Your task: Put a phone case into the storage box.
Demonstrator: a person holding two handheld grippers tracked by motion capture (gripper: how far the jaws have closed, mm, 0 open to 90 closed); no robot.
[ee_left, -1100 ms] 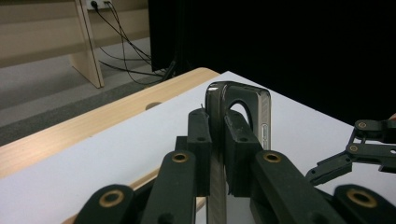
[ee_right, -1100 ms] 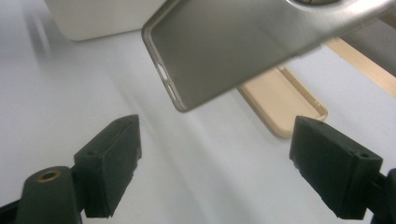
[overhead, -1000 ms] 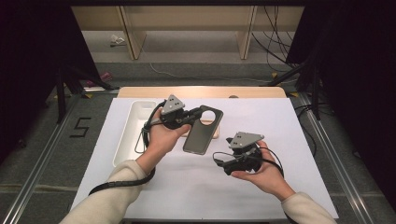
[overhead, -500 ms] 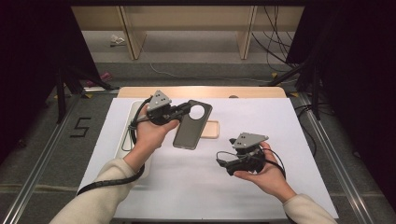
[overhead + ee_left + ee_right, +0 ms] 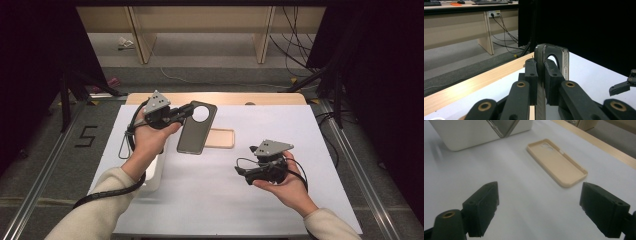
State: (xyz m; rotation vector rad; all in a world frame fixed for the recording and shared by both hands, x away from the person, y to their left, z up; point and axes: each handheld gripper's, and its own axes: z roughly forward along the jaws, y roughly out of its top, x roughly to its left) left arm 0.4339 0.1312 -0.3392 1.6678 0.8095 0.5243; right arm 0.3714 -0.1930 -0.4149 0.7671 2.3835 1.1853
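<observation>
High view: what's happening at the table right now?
A person works at a white table with a handheld gripper in each hand. The left gripper is shut on the edge of a dark phone case with a round camera cutout, holding it in the air above the table. A tan phone case lies open side up on the table just beyond it. The right gripper has its jaws open and empty, pointed toward the tan case. A white tray sits at the table's left side.
</observation>
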